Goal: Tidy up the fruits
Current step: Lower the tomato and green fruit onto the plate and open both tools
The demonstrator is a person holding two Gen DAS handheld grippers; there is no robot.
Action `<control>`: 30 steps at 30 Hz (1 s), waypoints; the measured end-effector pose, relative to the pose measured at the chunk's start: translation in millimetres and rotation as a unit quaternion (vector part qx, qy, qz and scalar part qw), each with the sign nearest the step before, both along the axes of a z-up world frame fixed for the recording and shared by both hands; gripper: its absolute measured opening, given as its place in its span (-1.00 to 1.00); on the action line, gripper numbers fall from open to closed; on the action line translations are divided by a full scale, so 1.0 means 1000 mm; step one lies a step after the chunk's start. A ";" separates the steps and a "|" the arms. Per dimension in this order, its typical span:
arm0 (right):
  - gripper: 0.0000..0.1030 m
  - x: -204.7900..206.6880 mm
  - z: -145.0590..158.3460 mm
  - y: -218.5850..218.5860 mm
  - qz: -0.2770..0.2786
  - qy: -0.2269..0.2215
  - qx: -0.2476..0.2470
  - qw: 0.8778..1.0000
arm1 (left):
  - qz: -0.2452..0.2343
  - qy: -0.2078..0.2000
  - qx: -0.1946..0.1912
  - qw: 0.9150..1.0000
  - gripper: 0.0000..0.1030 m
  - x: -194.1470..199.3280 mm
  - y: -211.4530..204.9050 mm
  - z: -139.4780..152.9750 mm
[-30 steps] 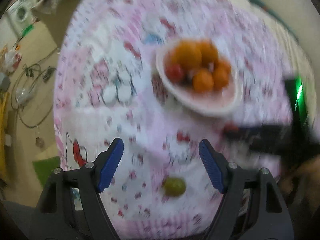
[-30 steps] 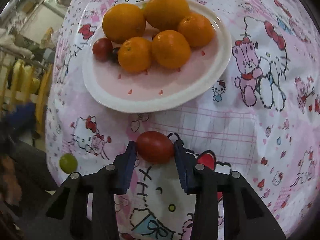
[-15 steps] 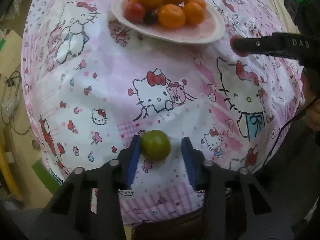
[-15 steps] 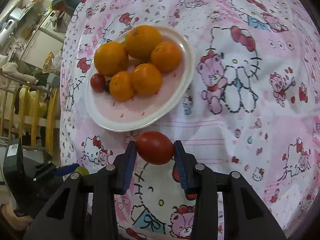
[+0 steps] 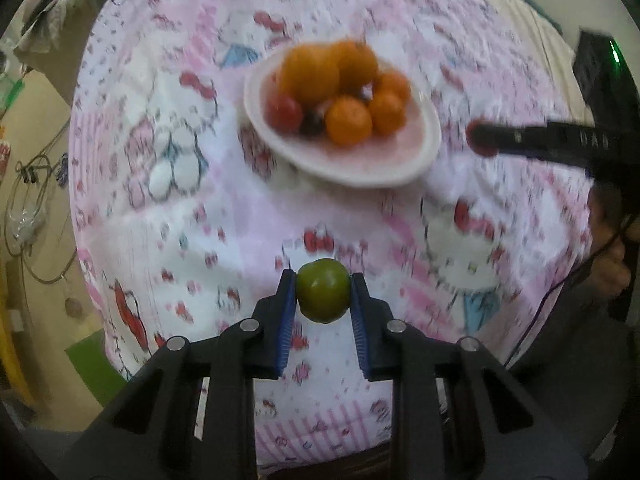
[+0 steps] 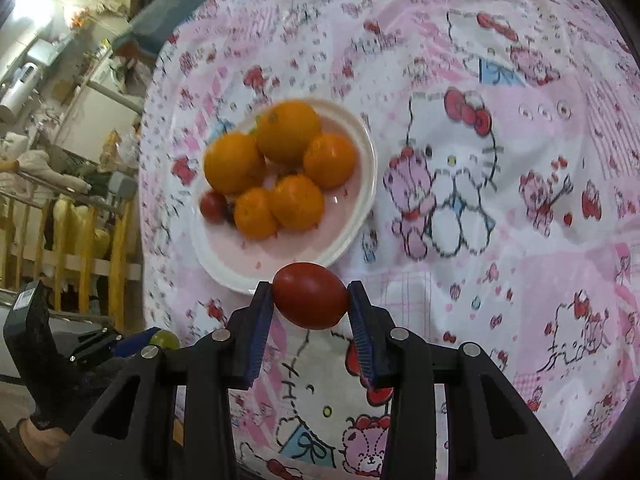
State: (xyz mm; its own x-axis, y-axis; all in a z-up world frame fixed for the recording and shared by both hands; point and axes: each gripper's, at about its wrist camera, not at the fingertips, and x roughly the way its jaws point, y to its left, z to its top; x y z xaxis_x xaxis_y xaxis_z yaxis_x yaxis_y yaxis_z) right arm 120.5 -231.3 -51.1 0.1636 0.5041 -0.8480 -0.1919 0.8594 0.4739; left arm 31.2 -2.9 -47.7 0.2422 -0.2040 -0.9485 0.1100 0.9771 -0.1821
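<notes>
A small green fruit (image 5: 323,290) sits between the blue pads of my left gripper (image 5: 323,280); its jaws are closing and the pads press on both sides of the fruit above the pink cartoon tablecloth (image 5: 224,216). My right gripper (image 6: 310,290) is shut on a red oval tomato (image 6: 310,296), held just short of the near rim of a white plate (image 6: 352,236). The plate carries several oranges (image 6: 288,132), a small red tomato (image 6: 213,207) and a dark berry. In the left wrist view the plate (image 5: 360,176) lies ahead, and the right gripper (image 5: 486,140) comes in from the right.
The round table's cloth-covered edge (image 5: 84,240) drops to the floor on the left, where cables (image 5: 28,184) lie. A yellow wooden rail (image 6: 84,248) and household clutter stand beyond the table. A person's hand (image 5: 608,276) is at the right edge.
My left jaws went from wide open to closing around the green fruit, which has come up off the cloth. My right gripper rose with the red tomato, so the plate looks smaller.
</notes>
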 end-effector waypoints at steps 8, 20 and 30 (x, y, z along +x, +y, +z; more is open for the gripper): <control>-0.23 0.022 0.002 -0.010 -0.031 -0.006 0.022 0.999 | 0.012 -0.026 -0.005 1.000 -0.56 0.052 -0.011 0.016; -0.23 0.051 -0.017 0.003 -0.025 0.000 0.012 1.000 | 0.005 0.002 0.017 1.000 -0.55 0.083 -0.034 -0.029; -0.21 0.064 -0.039 0.024 -0.011 0.025 0.002 1.000 | 0.021 0.009 0.009 1.000 -0.55 0.095 -0.026 -0.040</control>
